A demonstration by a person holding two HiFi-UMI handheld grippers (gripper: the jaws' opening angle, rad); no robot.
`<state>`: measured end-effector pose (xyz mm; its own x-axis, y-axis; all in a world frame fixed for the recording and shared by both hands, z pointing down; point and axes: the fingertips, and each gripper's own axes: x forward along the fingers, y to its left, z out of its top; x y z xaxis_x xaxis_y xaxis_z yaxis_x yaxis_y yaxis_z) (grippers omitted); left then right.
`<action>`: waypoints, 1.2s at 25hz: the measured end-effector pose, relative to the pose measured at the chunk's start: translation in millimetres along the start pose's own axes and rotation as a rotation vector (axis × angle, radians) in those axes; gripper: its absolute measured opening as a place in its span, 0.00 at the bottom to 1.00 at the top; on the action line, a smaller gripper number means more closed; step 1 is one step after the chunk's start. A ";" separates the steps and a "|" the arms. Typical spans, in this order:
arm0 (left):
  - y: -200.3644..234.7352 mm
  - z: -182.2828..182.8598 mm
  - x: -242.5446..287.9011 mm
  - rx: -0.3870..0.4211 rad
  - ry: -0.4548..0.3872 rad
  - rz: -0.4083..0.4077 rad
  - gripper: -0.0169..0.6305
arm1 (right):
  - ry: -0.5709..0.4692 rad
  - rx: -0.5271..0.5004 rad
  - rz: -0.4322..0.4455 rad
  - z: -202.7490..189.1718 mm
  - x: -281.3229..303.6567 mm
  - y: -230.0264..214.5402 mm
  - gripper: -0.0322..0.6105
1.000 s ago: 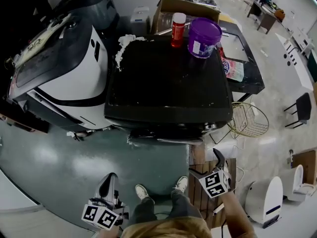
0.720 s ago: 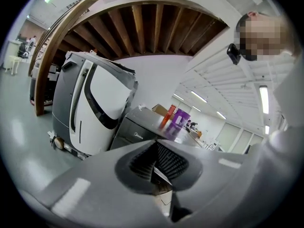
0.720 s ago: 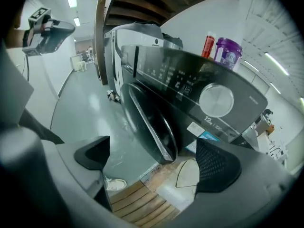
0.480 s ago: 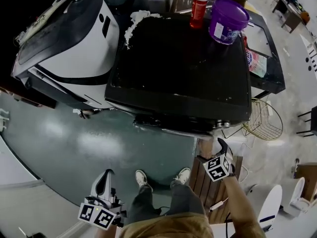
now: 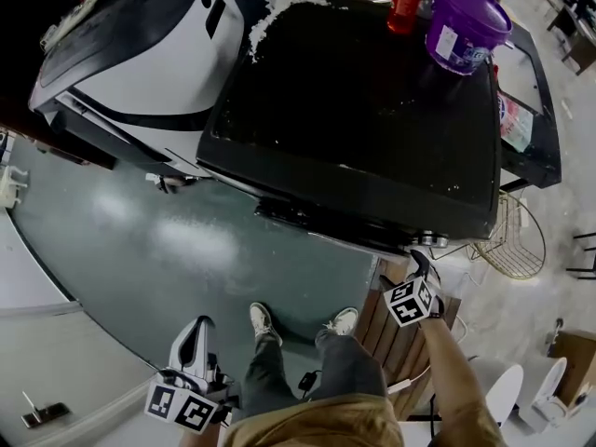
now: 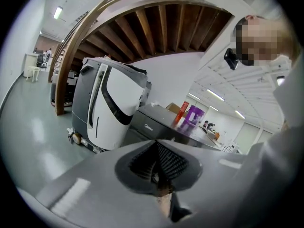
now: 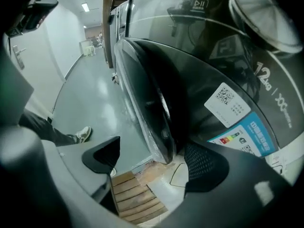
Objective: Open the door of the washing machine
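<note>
Door (image 7: 147,99) of the washer (image 5: 354,101) is seen on the machine's front, bulging outward. Its rim is flanked by the jaws of the right gripper (image 7: 152,163), which have just been closing but are not yet pressed on it. The left gripper (image 6: 159,175) is held well apart from the washer, its jaws clenched together on nothing.

In head view the washing machine (image 5: 354,110) hides its door (image 7: 147,94).
</note>
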<state>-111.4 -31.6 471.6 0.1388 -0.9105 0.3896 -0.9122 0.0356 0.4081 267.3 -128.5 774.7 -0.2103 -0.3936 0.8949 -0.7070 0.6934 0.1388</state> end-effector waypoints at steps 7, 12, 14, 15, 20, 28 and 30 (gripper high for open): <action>4.8 -4.9 -6.5 -0.024 -0.014 0.032 0.12 | 0.055 -0.064 -0.011 -1.0 16.6 -8.0 0.59; 19.9 -0.7 -9.7 -0.037 -0.019 0.044 0.12 | 0.143 -0.066 -0.045 1.8 23.8 -8.4 0.53; 26.1 -1.5 -9.7 -0.044 -0.015 0.046 0.12 | 0.173 -0.068 -0.078 3.2 24.2 -14.8 0.46; 28.5 -2.9 -9.9 -0.048 -0.011 0.046 0.12 | 0.192 -0.073 -0.096 3.2 24.2 -18.0 0.40; 35.7 -7.3 -6.8 -0.059 0.007 0.036 0.12 | 0.263 -0.084 -0.166 2.4 25.3 -24.5 0.30; 37.7 -18.6 -14.1 -0.066 0.031 0.026 0.12 | 0.360 -0.128 -0.202 -12.6 32.9 -25.4 0.29; 38.3 -19.9 -16.9 -0.068 0.031 0.026 0.12 | 0.368 -0.126 -0.199 -12.3 32.3 -25.5 0.29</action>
<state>-141.0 -6.6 497.0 0.1282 -0.8959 0.4254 -0.8876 0.0877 0.4521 286.8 -151.4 805.2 0.1926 -0.3015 0.9338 -0.6170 0.7028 0.3541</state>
